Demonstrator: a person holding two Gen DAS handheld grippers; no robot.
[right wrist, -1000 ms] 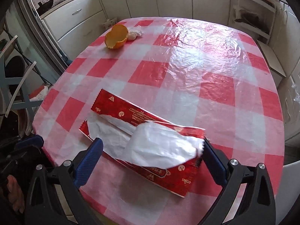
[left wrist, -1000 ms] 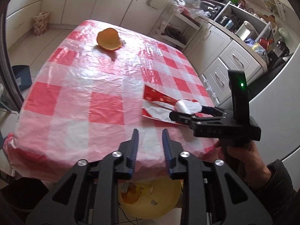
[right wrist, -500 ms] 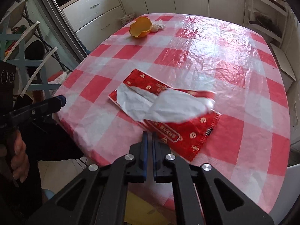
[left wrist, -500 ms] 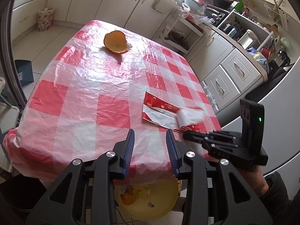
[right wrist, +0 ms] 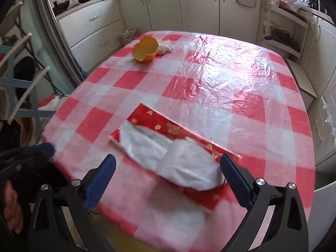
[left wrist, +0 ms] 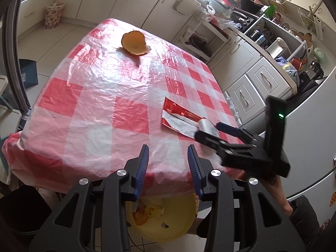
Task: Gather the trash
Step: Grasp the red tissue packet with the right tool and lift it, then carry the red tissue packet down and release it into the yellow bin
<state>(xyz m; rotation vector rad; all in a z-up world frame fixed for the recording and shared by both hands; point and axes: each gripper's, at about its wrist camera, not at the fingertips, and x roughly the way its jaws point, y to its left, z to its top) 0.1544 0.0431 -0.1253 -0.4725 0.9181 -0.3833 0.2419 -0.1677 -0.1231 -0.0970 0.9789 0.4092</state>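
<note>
A torn red wrapper (right wrist: 168,124) with a white lining lies near the front edge of the checked table (right wrist: 210,79). My right gripper (right wrist: 167,157) hangs over it, its jaws opening wide. The wrapper's curled white end lies between the fingers, and the pads do not press on it. The left wrist view shows the same wrapper (left wrist: 180,113) with the right gripper (left wrist: 208,129) at its near end. My left gripper (left wrist: 168,147) hovers at the table's front edge with nothing in its opening jaws. An orange peel (left wrist: 134,43) lies at the far side of the table.
A yellow bin (left wrist: 163,220) with scraps in it stands below the table edge under the left gripper. A white crumpled tissue (right wrist: 164,48) lies beside the orange peel (right wrist: 146,49). Cabinets and shelves ring the table, a white fridge (left wrist: 315,142) stands right, and a chair (right wrist: 21,79) left.
Half a second ago the right gripper was shut and drawn back from the wrapper. It has since opened wide and come forward over the wrapper's near end. The left jaws have widened slightly.
</note>
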